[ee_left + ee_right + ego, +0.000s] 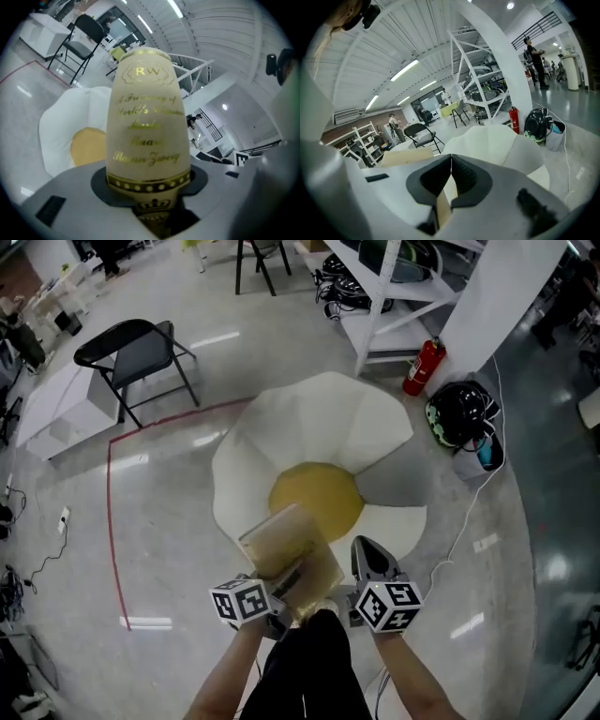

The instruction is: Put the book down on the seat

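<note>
From the head view I see a black folding chair (136, 357) at upper left, with a white table (52, 409) just beside it. A red tape line (111, 521) bends across the grey floor (169, 559). At upper right there's a white rack (389, 296). A red extinguisher (424, 367) stands at its foot, near a black helmet (459, 413). A white cable (466, 521) trails down the floor from there.
</note>
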`<state>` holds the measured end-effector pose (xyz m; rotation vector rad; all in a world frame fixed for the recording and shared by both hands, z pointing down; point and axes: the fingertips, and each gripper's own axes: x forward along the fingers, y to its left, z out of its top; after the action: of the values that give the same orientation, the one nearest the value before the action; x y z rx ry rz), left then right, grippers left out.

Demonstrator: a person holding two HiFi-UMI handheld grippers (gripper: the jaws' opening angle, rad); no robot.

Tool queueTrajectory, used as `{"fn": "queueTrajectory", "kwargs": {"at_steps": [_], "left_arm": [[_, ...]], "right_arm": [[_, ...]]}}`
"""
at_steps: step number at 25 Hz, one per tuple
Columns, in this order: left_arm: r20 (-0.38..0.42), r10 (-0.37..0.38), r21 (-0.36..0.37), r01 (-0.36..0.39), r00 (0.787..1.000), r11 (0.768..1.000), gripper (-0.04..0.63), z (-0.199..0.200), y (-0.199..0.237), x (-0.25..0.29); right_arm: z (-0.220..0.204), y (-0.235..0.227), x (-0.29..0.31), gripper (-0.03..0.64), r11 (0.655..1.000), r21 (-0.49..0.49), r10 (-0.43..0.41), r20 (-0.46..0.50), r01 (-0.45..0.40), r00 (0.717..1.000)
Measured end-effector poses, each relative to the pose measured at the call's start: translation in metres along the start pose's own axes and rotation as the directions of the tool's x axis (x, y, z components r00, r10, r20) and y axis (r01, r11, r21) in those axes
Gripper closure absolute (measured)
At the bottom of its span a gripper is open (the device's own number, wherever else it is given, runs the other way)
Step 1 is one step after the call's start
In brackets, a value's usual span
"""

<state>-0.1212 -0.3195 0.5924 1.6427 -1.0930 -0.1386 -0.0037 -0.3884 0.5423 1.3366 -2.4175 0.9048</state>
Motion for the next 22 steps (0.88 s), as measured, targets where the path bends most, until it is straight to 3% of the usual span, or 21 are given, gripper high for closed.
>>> {"fn": "queueTrajectory", "kwargs": {"at_steps": [8,16,22], "left_arm": [[-0.087,0.033,-0.03,-0.036,0.996,0.999,0.368,-0.021,0.061,0.065],[-0.118,-0.026,-0.143,0.009,0.993,0.99,0.368,-0.037,0.123,0.119],[-0.167,-0.068,-0.138,0.045,0.984,0.989,0.368,-0.057,0.172,0.156]], "right_arm": [[-0.043,-0.054,0.048,0.604,0.998,0.061,-0.021,-0.056,0.024,0.998],[-0.098,-0.106,0.106,0.604,0.996,0.059,-0.058,-0.098,0.064,0.993],[-0.143,-0.131,0.151,0.604,0.997,0.058,-0.04,-0.12,0.048,0.992]]}}
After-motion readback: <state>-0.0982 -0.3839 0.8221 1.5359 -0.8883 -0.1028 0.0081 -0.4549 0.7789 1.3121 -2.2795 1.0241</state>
